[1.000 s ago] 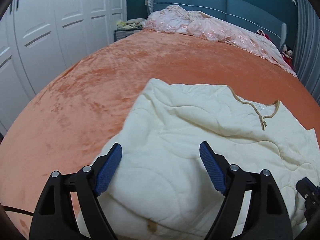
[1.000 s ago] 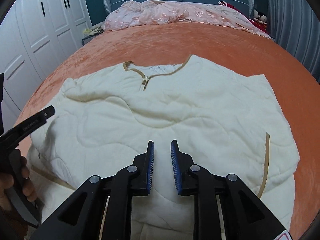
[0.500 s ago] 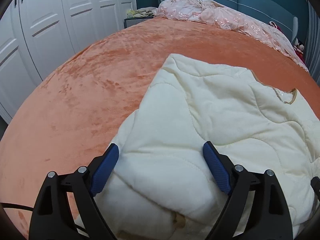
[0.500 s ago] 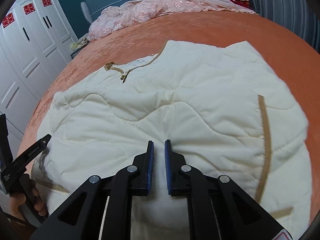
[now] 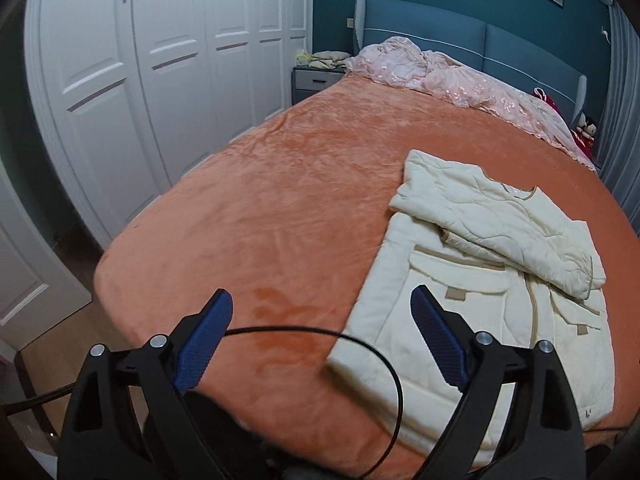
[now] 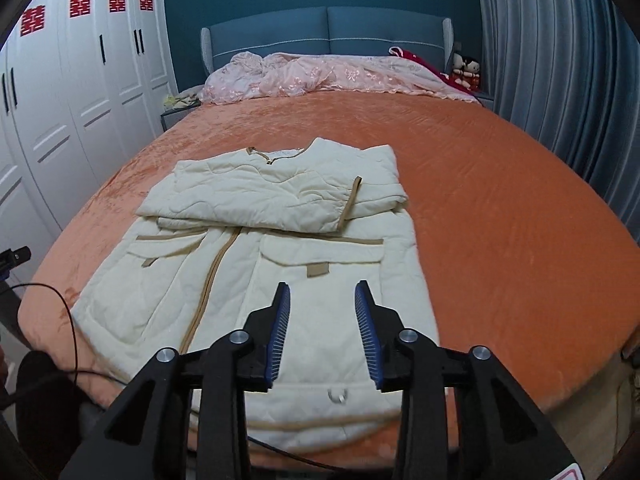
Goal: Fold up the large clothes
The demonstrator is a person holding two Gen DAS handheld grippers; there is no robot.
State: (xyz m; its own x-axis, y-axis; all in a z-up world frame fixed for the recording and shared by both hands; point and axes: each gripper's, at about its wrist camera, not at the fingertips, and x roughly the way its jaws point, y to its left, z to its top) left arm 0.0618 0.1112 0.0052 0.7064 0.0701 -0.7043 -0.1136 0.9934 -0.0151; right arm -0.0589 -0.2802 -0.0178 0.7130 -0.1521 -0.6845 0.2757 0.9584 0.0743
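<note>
A cream quilted jacket [image 6: 256,280] lies flat on the orange blanket [image 6: 500,200] of the bed, near its foot edge. Both sleeves are folded across the chest, one on top of the other, with the tan-trimmed cuff [image 6: 350,204] of the upper one toward the jacket's right side in the right wrist view. Below the sleeves the front shows a tan zipper line [image 6: 212,280] and two flap pockets.

The left tool [image 5: 322,340] hangs above the bed's corner, beside the jacket's hem, its blue pads spread wide and opening, with nothing between them. A black cable [image 5: 360,344] loops across the view just under it.

The right tool [image 6: 322,332] hovers over the lower part of the jacket, its jaws parting and empty, clear of the fabric.

At the head of the bed a pink embroidered quilt [image 6: 320,76] is bunched against the blue headboard [image 6: 328,32]. White wardrobe doors [image 5: 120,80] line the wall alongside
</note>
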